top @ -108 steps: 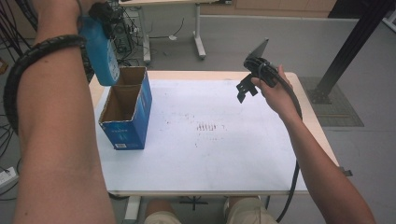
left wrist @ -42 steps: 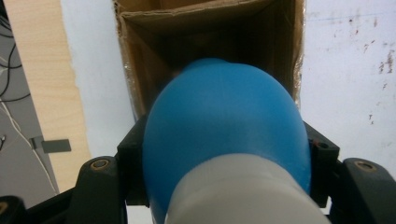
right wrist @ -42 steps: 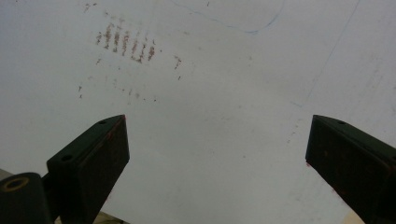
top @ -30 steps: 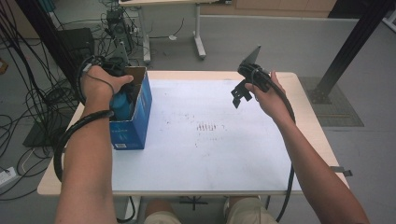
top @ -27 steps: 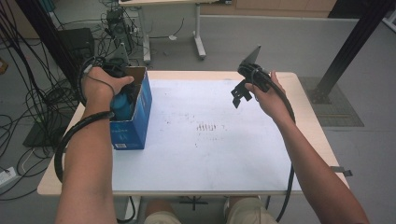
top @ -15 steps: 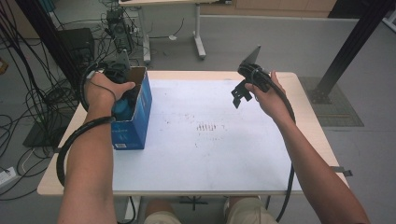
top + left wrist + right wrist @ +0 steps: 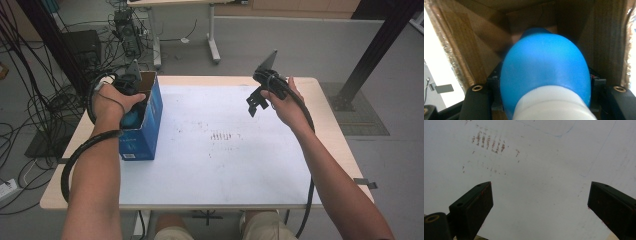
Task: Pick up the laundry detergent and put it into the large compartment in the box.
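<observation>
The left gripper is lowered into the open top of a blue cardboard box with a brown inside, which stands on the left part of the white-topped table. Its two black jaws are closed on a rounded blue plastic bottle with a white band at its near end. In the left gripper view the bottle sits squarely between the jaws, the left jaw pressed to one flank and the right jaw to the other, with the white band nearest the camera and the blue rounded end pointing away from the jaw roots. Beyond the bottle's far end the brown corrugated walls of the box close in on both sides of the jaws and ahead of them. Whether the bottle touches the bottom of the box cannot be told. In the high view a patch of the blue bottle shows just under the left hand, inside the box rim.

The right gripper is held above the far right part of the table, well apart from the box. Its jaws stand wide apart with nothing between them. In the right gripper view the bare white tabletop lies between and ahead of the jaws, with a small cluster of brownish marks ahead of the left jaw.
</observation>
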`<move>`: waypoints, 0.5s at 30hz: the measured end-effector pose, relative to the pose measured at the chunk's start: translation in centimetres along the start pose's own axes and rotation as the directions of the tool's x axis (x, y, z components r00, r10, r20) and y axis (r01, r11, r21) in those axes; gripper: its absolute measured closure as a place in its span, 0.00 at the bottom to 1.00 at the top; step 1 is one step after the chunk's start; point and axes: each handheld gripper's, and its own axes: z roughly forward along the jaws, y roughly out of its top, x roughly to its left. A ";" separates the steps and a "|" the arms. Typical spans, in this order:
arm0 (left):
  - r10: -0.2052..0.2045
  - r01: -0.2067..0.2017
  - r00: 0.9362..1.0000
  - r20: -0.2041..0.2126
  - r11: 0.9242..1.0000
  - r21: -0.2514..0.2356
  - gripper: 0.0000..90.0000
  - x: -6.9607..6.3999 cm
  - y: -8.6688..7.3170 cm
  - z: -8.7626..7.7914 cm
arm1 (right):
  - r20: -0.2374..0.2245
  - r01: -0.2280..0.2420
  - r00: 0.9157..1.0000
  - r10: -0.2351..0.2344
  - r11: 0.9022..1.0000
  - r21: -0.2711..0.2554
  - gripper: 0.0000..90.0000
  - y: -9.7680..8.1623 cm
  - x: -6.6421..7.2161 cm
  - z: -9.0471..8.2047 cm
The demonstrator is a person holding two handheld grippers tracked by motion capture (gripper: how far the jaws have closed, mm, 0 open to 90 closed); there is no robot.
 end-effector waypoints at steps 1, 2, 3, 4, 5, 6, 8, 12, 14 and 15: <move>0.001 -0.001 1.000 -0.001 1.000 -0.002 0.41 0.0 0.0 0.0 | -0.001 -0.001 1.000 0.001 1.000 -0.002 0.07 0.0 0.0 0.0; 0.001 -0.001 1.000 0.000 1.000 -0.004 0.41 -0.1 0.0 0.0 | -0.001 0.000 1.000 0.000 1.000 0.001 0.07 0.0 0.0 0.0; 0.001 -0.001 1.000 -0.001 1.000 -0.004 0.41 -0.1 0.0 0.1 | -0.002 0.001 1.000 -0.001 1.000 0.001 0.07 0.0 0.0 0.1; 0.003 -0.003 1.000 -0.001 1.000 -0.004 0.41 -0.1 0.0 0.1 | -0.002 0.000 1.000 0.000 1.000 0.002 0.07 0.1 0.1 0.1; 0.003 -0.003 1.000 -0.003 1.000 -0.004 0.41 -0.2 0.0 0.1 | -0.001 0.003 1.000 -0.003 1.000 0.003 0.07 0.1 0.1 0.2; 0.003 -0.003 1.000 -0.004 1.000 -0.006 0.41 -0.2 0.0 0.1 | -0.002 0.003 1.000 -0.003 1.000 0.002 0.07 0.1 0.1 0.2; 0.003 -0.003 1.000 -0.005 1.000 -0.007 0.41 -0.3 0.0 0.1 | -0.001 0.002 1.000 -0.002 1.000 0.003 0.07 0.1 0.1 0.2; 0.001 -0.001 1.000 -0.003 1.000 -0.008 0.41 -0.2 0.1 0.1 | -0.003 0.003 1.000 -0.003 1.000 0.004 0.07 0.2 0.0 0.2; 0.000 0.000 1.000 -0.004 1.000 -0.009 0.41 -0.3 0.1 0.1 | -0.002 0.001 1.000 -0.001 1.000 0.004 0.07 0.2 0.0 0.2; 0.001 -0.001 1.000 -0.004 1.000 -0.009 0.41 -0.3 0.1 0.1 | -0.003 -0.002 1.000 0.002 1.000 0.001 0.07 0.1 -0.1 0.2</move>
